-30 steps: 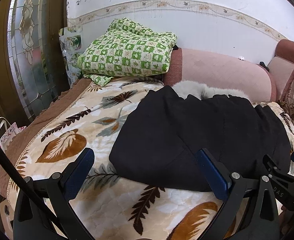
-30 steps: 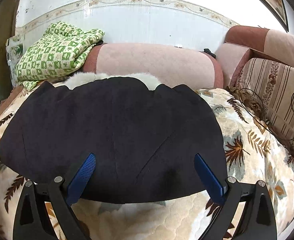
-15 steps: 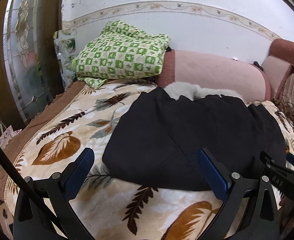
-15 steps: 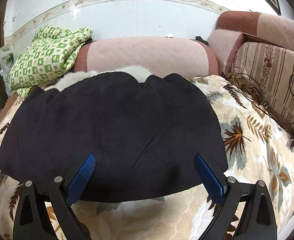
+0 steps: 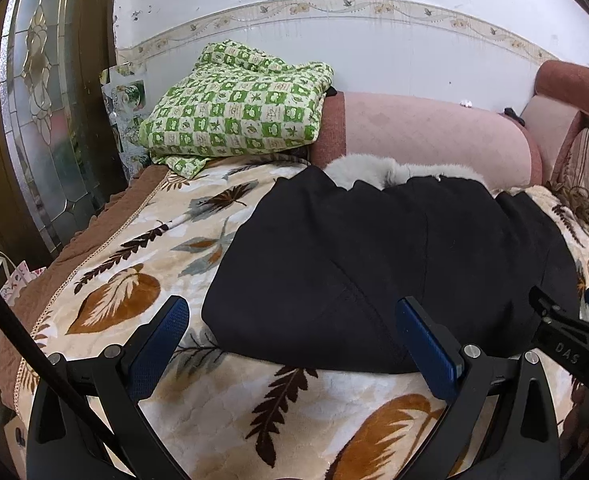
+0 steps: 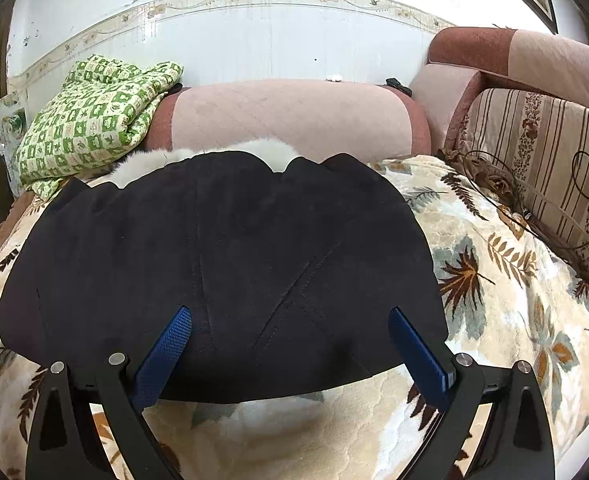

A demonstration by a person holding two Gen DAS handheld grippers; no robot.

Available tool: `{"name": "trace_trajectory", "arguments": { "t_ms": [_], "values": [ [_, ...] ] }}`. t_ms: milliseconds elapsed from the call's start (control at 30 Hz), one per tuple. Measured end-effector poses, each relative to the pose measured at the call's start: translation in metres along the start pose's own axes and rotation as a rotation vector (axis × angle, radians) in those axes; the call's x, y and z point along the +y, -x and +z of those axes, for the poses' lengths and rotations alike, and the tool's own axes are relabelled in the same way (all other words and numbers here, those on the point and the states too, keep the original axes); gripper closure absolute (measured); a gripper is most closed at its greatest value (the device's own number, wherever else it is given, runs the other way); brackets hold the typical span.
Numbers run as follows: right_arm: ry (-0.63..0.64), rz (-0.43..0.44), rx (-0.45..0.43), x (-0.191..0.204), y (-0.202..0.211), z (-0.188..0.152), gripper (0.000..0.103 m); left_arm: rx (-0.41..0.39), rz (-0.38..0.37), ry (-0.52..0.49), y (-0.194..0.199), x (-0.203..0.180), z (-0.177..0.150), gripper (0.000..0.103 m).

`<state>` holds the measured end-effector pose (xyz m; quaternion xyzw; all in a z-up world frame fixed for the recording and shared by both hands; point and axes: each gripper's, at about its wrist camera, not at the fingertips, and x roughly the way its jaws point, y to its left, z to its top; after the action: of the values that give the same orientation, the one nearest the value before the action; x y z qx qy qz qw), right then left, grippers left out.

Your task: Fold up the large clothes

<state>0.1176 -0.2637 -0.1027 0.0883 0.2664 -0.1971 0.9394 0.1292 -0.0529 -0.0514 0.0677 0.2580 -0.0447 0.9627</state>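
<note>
black coat (image 6: 222, 264) lies flat on the leaf-print blanket (image 5: 126, 264), folded into a compact block. its white fur collar (image 6: 214, 156) is at the far edge, against the pink bolster (image 6: 294, 116); its near hem falls short of the blanket's near edge.

left gripper (image 5: 290, 344): jaws spread wide, nothing held. the left blue pad is over bare blanket, the right pad over the coat's near-left part; contact cannot be judged.

right gripper (image 6: 290, 344): jaws spread wide, nothing held. both blue pads are over the coat's near hem.

green checked quilt (image 5: 234, 108) is folded at the blanket's far-left corner. striped cushion (image 6: 542, 152) stands along the right edge. the right gripper's tip shows at the right border of the left wrist view.
</note>
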Motion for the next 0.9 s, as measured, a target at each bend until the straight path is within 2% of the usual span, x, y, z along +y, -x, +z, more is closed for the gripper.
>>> {"name": "trace_trajectory", "arguments": {
  "t_ms": [500, 900],
  "values": [
    [0.045, 0.001, -0.023, 0.011, 0.004, -0.004, 0.003, 0.042, -0.002, 0.019, -0.006, 0.004, -0.001, 0.001],
    [0.054, 0.010, -0.016, 0.014, 0.004, -0.005, 0.003, 0.032, -0.001, 0.008, -0.006, 0.002, -0.002, 0.001]
  ]
}}
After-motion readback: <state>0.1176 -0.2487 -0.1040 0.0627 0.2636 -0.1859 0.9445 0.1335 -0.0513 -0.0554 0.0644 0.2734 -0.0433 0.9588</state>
